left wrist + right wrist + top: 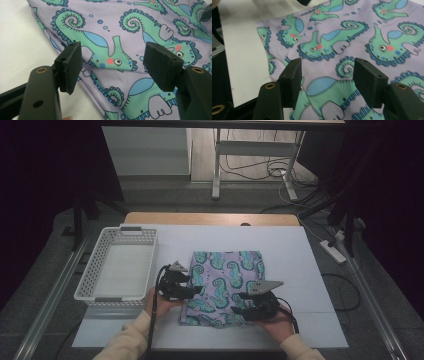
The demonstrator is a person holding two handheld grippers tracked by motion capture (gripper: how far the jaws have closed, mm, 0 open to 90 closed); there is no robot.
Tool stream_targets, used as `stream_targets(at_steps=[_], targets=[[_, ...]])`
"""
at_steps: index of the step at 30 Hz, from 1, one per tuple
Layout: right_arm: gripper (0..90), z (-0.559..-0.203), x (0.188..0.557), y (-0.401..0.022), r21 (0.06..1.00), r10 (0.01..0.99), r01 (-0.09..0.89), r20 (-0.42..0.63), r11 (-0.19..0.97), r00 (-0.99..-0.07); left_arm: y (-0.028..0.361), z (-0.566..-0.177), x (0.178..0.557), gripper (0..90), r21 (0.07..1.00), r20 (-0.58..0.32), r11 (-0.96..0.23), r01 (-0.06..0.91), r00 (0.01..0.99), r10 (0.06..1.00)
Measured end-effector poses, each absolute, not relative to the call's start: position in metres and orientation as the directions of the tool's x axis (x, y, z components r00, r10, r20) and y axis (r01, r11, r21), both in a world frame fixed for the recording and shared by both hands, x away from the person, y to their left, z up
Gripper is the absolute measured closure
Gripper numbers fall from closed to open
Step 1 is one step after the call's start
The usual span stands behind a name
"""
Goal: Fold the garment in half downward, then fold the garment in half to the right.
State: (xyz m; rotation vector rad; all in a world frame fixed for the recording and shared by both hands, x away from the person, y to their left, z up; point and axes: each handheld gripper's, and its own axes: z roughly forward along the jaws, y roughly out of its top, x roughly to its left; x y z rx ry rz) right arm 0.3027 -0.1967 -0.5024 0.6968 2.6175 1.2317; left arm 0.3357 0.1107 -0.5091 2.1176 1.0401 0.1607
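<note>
White tabletop (300,250) seen: one empty white basket (95,270) at left. One folded seahorse-print cloth (225,265) laid centre. Left gripper (196,290) at cloth's left edge, right gripper (239,309) over front edge; both jaws parted, nothing gripped.

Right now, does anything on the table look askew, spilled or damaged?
Nothing stands out. The folded seahorse-print cloth lies flat on the white table cover, only slightly rumpled along its near-left edge. The white basket sits upright beside it. Both hand-held grippers hover open over the cloth's near edge.
</note>
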Motion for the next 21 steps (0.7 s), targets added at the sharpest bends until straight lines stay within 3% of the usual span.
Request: stream_targets(at_steps=[21], targets=[[38.2, -0.501, 0.296, -0.161, 0.757, 0.441, 0.324, 0.053, 0.568, -0.896, 0.112, -0.505, 0.345, 30.1, 0.687, -0.212, -0.36, 0.631, 0.648, 0.732]])
